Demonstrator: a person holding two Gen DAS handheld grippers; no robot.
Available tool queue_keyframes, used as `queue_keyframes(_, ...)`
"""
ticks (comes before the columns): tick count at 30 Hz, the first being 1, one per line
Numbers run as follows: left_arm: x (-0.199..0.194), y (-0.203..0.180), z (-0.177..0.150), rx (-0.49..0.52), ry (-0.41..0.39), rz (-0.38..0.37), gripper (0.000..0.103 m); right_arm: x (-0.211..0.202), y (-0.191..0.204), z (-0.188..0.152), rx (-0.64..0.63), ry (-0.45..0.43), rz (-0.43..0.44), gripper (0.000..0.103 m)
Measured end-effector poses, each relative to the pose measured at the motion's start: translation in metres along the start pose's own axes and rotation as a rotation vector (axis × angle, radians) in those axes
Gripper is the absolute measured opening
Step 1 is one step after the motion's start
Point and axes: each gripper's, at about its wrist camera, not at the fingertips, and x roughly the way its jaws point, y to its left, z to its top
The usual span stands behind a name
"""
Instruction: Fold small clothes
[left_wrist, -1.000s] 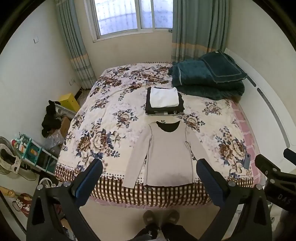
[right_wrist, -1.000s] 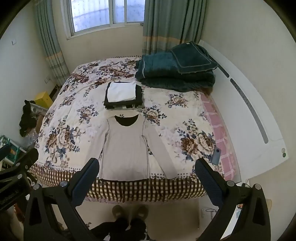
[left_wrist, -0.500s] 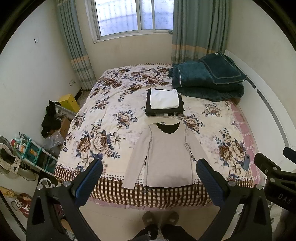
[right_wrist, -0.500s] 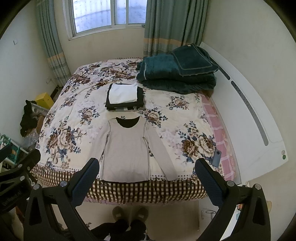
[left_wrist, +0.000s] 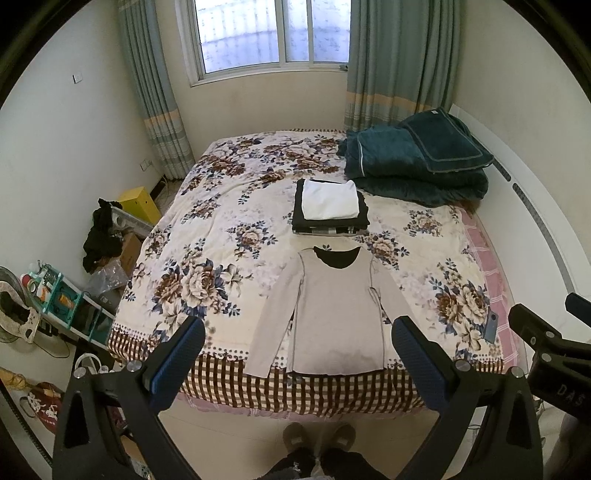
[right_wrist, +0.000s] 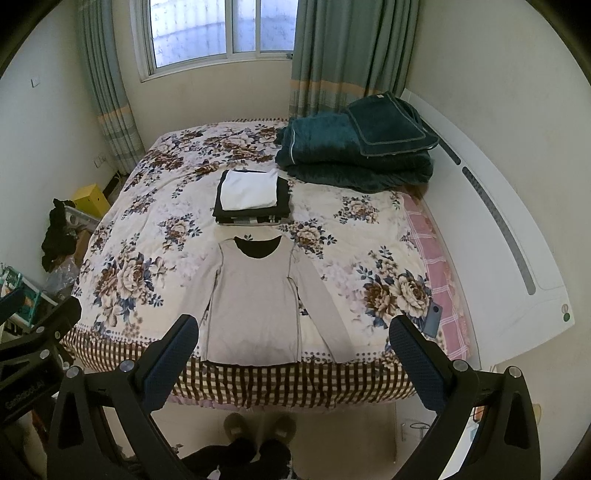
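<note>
Barely any change over the last second: the bed has slid a touch lower and closer in both wrist views, and the shirt hasn't stirred. Nearest in, the left gripper (left_wrist: 297, 345) hangs with its jaws spread wide and nothing between them, and the right gripper (right_wrist: 293, 341) is just as wide and just as empty, both raised above the person's slippers (left_wrist: 319, 435) at the foot of the bed (left_wrist: 229, 236). Ahead and below lies the grey long-sleeved shirt (left_wrist: 338, 310), flat, hem at the near edge, collar away, so its long axis runs straight out from the tongs. The left sleeve angles toward the left gripper's side, the right sleeve (right_wrist: 325, 314) toward the right's; neither hand looks nearer overall. Just beyond the collar sits the folded stack (left_wrist: 330, 206), then the teal blankets (left_wrist: 413, 166).
</note>
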Motion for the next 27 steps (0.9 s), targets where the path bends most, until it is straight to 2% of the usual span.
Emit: queue_keyframes(27,-0.005,0.003,-0.001,-0.007,-0.015,0.002,0.103,-0.008,0.008,0.002,0.003,-0.012,0.002,0.103)
